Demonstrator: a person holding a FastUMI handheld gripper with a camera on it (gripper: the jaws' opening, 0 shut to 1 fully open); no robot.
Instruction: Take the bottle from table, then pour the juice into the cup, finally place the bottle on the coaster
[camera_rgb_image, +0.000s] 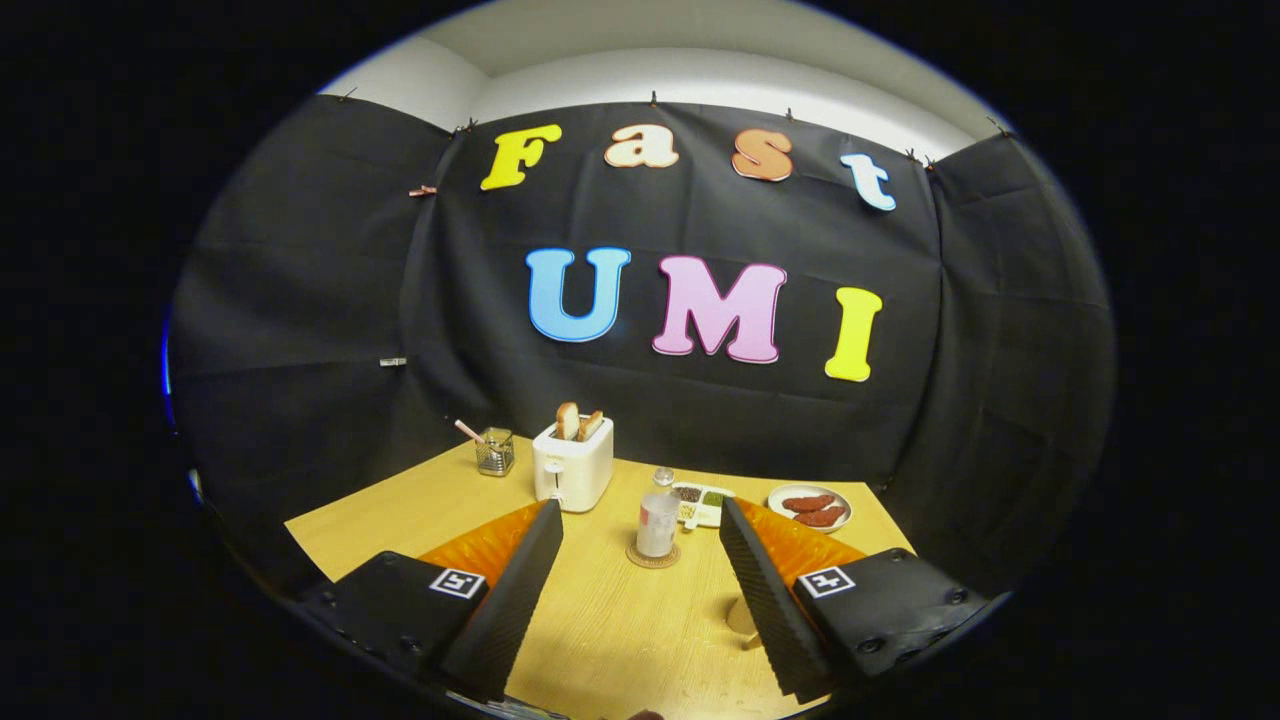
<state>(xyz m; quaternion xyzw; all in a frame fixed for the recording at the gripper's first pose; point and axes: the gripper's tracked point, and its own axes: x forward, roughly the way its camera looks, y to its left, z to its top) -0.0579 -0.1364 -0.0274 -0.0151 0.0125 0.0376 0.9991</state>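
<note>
Nearest us, the hand-held gripper (640, 600) has its fingers (515, 590) spread wide, clamping nothing, above the wooden counter (620, 640). Left to right beyond them we note a wire holder (494, 451), a white toaster (572, 463) with bread, the bottle (658, 518) upright on the coaster (652, 558) between the fingers, a condiment tray (700, 503), a plate of sausages (810, 507). We see a cup (742, 618) partly hidden beside the right finger.

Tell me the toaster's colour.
White, with two slices of toast in it, clearest in the gripper view: toaster. Open gripper holds nothing.
</note>
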